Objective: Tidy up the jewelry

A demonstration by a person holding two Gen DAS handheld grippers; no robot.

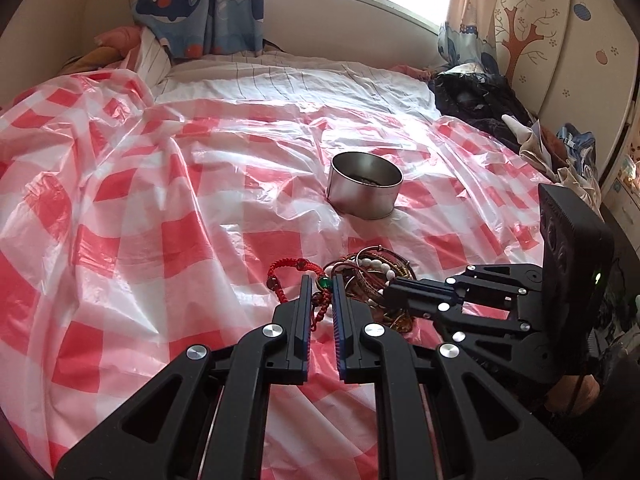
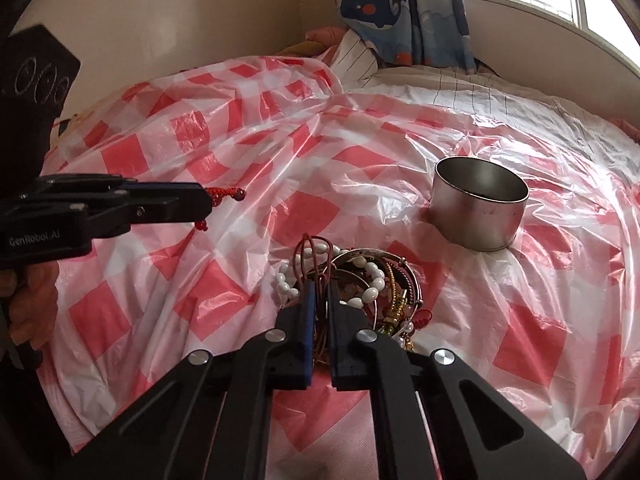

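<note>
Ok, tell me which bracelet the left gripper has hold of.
The red braided cord bracelet, pinched in the left gripper. The white bead bracelet lies in the tangled pile by the right gripper.

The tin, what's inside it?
The tin stands open. Low inside, a little dark stuff shows, too small to name. Its near wall hides the rest of the bottom.

Tin (image 1: 365, 185) – brushed metal, dull sheen. Checked sheet (image 1: 160, 208) – thin glossy plastic, crinkled. Red bracelet (image 1: 296, 276) of knotted cord.

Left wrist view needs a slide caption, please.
Left gripper fingers pinch a red braided bracelet beside the tangled jewelry pile, steel tin beyond.
</note>
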